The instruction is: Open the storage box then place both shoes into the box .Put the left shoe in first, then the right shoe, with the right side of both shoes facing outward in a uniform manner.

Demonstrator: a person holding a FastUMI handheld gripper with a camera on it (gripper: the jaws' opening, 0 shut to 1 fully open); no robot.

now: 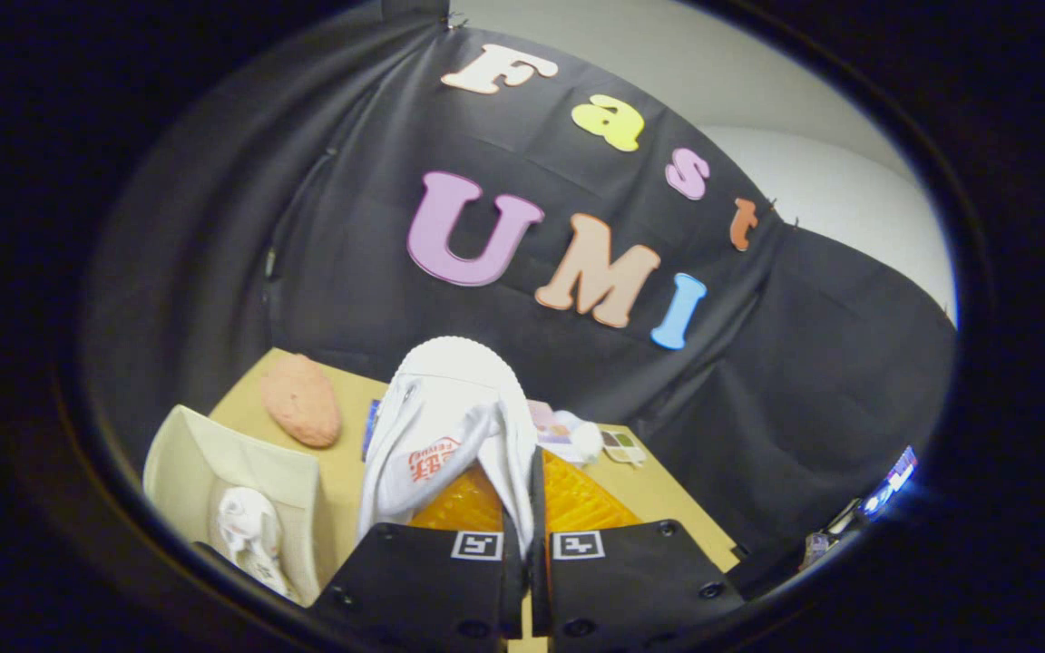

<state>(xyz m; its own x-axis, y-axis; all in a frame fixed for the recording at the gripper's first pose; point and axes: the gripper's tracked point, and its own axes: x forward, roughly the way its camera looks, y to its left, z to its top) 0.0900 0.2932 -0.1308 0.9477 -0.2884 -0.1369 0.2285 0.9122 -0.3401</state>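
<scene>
Item, nearest: the gripper (524, 508), its two fingers drawn almost together and pinching a thin edge of the white shoe (445, 426), apparently the collar or heel wall, which runs down into the narrow gap between them. The shoe is carried clear of the table, toe pointing away and upward, with a red mark visible on its inner lining; holding it by the rim leaves the sole free, which should suit lowering it into a container. Whether this is the right or the left shoe cannot be read with certainty, though by the task order it is probably the right one. Item, off to one side of the fingers and lower: the storage box (214, 453), pale, standing open on the table, with the other white shoe (246, 526) already lying inside it, so the first placement looks done and the second is pending. The carried shoe must be brought over the box and turned to match its partner's facing. Item, beneath all: the wooden table (346, 472). Item, farther along it beyond the box: a pinkish oval pad (301, 399) lying flat. Item, beyond the held shoe: some small pale objects (586, 440), too small to name.
</scene>
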